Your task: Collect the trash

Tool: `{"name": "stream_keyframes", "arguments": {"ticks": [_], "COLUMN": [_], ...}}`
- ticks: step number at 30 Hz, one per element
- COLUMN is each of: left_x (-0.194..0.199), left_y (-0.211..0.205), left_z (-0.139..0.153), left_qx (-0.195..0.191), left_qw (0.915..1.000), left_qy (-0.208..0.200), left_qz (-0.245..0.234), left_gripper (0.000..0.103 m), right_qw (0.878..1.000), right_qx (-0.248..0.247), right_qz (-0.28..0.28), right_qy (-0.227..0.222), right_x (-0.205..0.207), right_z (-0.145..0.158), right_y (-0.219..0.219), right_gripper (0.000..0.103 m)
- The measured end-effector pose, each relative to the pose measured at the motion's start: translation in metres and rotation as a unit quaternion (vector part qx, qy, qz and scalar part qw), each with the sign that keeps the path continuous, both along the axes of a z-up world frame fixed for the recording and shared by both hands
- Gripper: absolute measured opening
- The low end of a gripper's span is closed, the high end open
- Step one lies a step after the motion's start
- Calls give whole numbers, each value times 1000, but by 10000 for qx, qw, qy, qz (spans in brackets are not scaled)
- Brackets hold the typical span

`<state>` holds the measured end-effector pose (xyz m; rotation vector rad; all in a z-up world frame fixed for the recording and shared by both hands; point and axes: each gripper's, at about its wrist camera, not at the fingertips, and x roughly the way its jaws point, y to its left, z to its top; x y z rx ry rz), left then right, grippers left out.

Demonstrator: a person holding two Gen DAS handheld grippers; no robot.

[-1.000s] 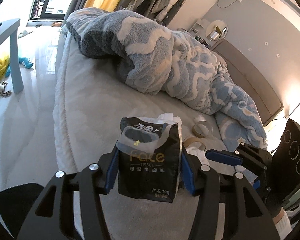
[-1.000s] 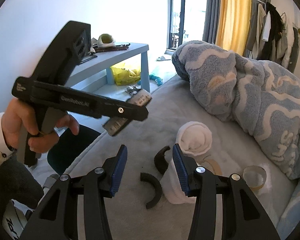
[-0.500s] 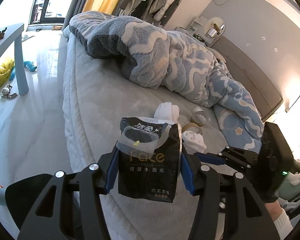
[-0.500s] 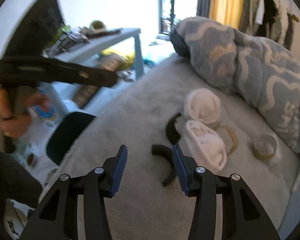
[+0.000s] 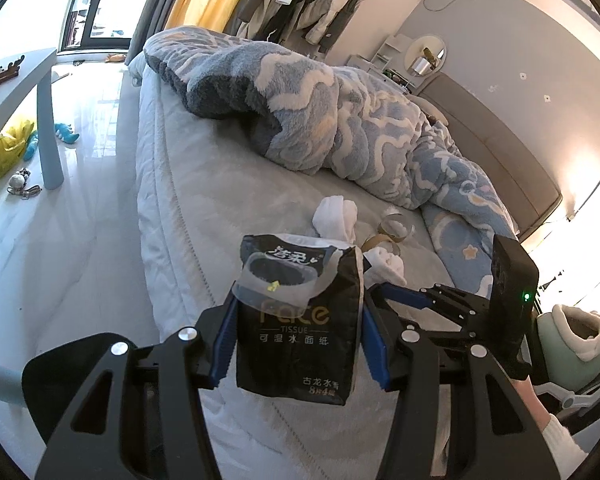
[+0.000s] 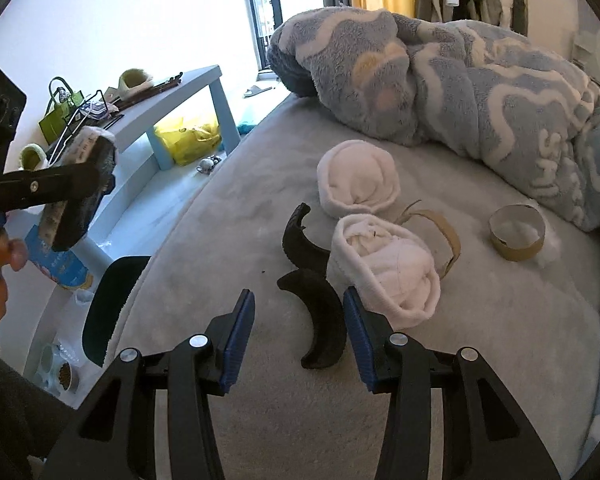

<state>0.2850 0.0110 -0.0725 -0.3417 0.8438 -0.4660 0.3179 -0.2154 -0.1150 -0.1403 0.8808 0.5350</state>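
Note:
My left gripper (image 5: 298, 332) is shut on a black tissue pack (image 5: 300, 320) and holds it above the bed's near edge; pack and gripper also show at the left of the right wrist view (image 6: 80, 188). My right gripper (image 6: 298, 340) is open and empty, low over the grey bed (image 6: 220, 240). A black curved piece (image 6: 320, 312) lies between its fingertips, a second black curved piece (image 6: 300, 240) just beyond. Two white rolled socks (image 6: 358, 180) (image 6: 388, 272), a brown cardboard strip (image 6: 444, 236) and a cardboard tape core (image 6: 516, 232) lie further on.
A fluffy blue-and-white blanket (image 6: 460, 80) is heaped across the far side of the bed. A light blue side table (image 6: 172, 100) with clutter stands left of the bed, a yellow bag (image 6: 188, 140) under it. A black bin rim (image 6: 108, 304) sits by the bed's edge.
The left gripper has pulled back from the bed toward the floor side with the tissue pack in it. The right gripper has moved closer to the black curved pieces and socks.

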Motion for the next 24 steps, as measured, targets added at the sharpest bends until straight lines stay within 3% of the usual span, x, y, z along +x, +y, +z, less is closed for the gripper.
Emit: {"name": "stream_keyframes", "arguments": {"ticks": [8, 12, 16, 18, 21, 23, 24], "left_x": [-13, -19, -22, -26, -28, -28, -29], "left_y": [5, 8, 11, 13, 14, 14, 14], "left_z": [0, -1, -1, -1, -1, -1, -1], "left_qx": [79, 123, 112, 123, 133, 140, 144], "left_qw": [10000, 9999, 9999, 9999, 9999, 9999, 9998], "left_qy": [7, 18, 17, 13, 10, 8, 7], "left_qz": [-57, -77, -74, -92, -103, -99, -100], "left_gripper": [57, 57, 56, 56, 56, 56, 56], "right_qw": [9991, 9982, 9974, 9966, 9947, 9939, 9935], "right_qx": [253, 366, 242, 269, 315, 275, 208], "right_qz": [-332, -473, -685, -764, -951, -1036, -1077], "right_qy": [70, 9, 27, 118, 228, 265, 296], "right_x": [-4, -7, -8, -7, -6, -6, -6], "right_z": [-3, -1, -3, -6, -10, -11, -13], "right_y": [-6, -8, -7, -8, -13, -14, -14], "right_gripper": [49, 64, 65, 61, 44, 23, 21]}}
